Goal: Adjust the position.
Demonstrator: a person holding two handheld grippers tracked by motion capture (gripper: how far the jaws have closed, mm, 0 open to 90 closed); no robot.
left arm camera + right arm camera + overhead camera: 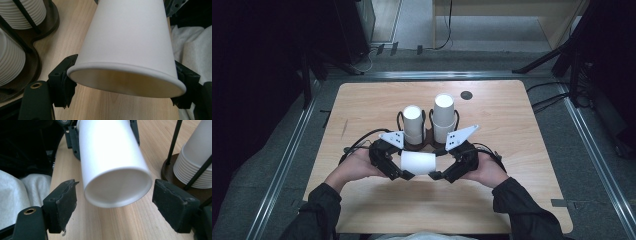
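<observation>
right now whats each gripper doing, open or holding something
left gripper: shut on the white paper cup, pads pressing its wide rim end.
right gripper: open, jaws either side of the cup's narrow end, not touching it.

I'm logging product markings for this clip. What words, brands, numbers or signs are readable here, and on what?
None can be read.
The white paper cup held in the left tongs is plain, outside and inside.
The stacked cups in the dark holder show ribbed rims, no print.
The tongs' grey plate has small holes, no lettering.
The wooden table bears no label.
</observation>
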